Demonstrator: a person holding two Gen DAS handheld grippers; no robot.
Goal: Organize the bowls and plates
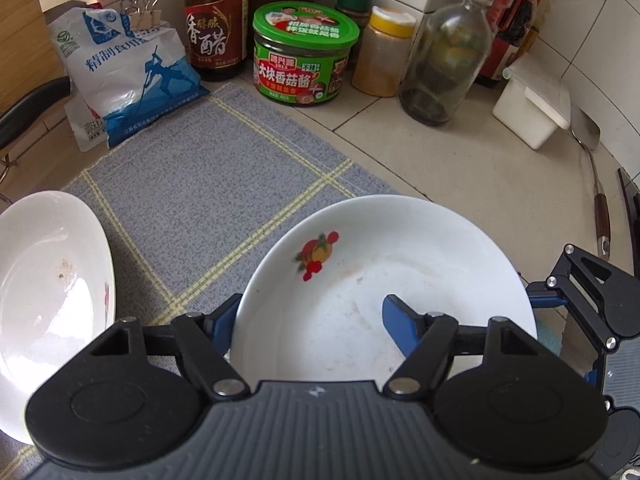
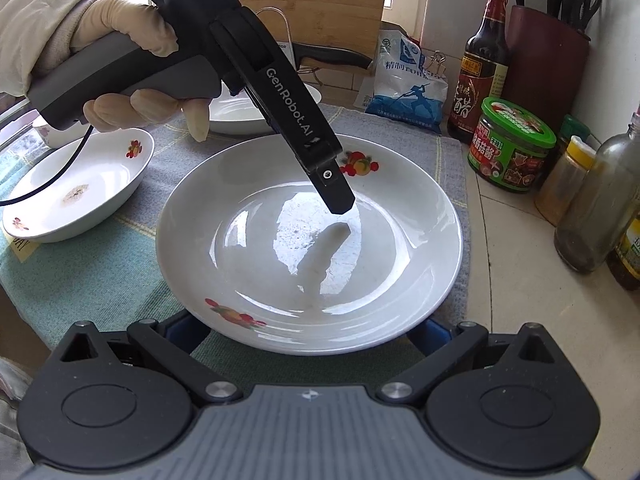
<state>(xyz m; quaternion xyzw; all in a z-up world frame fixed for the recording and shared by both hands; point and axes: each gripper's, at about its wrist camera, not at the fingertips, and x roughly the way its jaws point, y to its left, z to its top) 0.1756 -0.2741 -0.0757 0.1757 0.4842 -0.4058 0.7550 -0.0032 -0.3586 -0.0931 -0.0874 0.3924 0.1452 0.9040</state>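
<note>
Left hand-held gripper (image 1: 308, 320) straddles the near-left rim of the round fruit-print plate (image 2: 308, 240): one blue finger (image 1: 400, 320) inside the dish, the other outside and below the rim, jaws about half open. Pads don't visibly clamp, so I read it as bracketing the rim, not yet gripping. Right hand-held gripper (image 2: 308, 332) sits at the plate's near edge, fingers spread wide, tips hidden under the rim; probably set to support it, can't tell contact. Plate rests on the checked cloth (image 1: 192, 184) on the tabletop (image 1: 460, 168), centre of scene. Oval dish (image 2: 80, 184) lies just left, apart from it; another white plate (image 2: 240, 114) further back. Likely stacking target. Condiment jars crowd the far right, so the lift path should stay left.
</note>
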